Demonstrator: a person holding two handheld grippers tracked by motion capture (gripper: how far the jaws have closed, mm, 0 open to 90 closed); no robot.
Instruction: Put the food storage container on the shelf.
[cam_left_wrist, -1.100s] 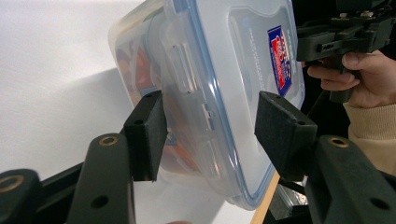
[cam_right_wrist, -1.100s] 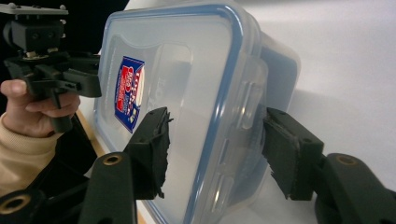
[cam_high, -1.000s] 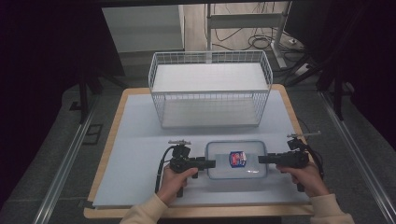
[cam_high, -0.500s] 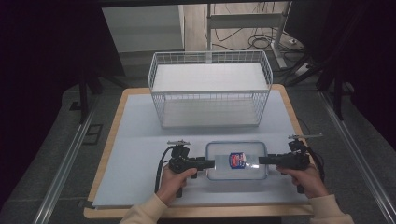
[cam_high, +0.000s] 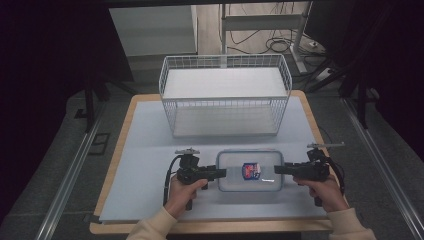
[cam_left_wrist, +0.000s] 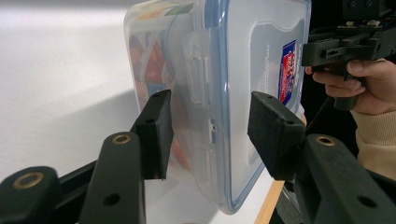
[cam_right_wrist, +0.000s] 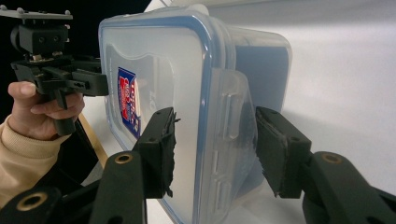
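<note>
- On the near part of the tabletop (cam_high: 145, 150), between the two hands, lies a clear plastic box (cam_high: 250, 171) with a blue-rimmed lid and a red-and-blue label on top; colourful contents show through its wall in the left gripper view.
- The left tongs (cam_high: 220, 173) straddle the box's left short end at its latch flap; their jaws have just been closing, and in the left gripper view the pads stand at the lid and the underside, one against the box wall. Whether they press yet I cannot tell.
- The right tongs (cam_high: 278, 169) reach the opposite short end; in the right gripper view their jaws straddle the edge at the latch flap, with small gaps on both sides, so they look released.
- Both tongs lie level and point toward each other across the box.
- Behind the box, well apart, stands a white wire basket (cam_high: 225, 102) on the far half of the tabletop.
</note>
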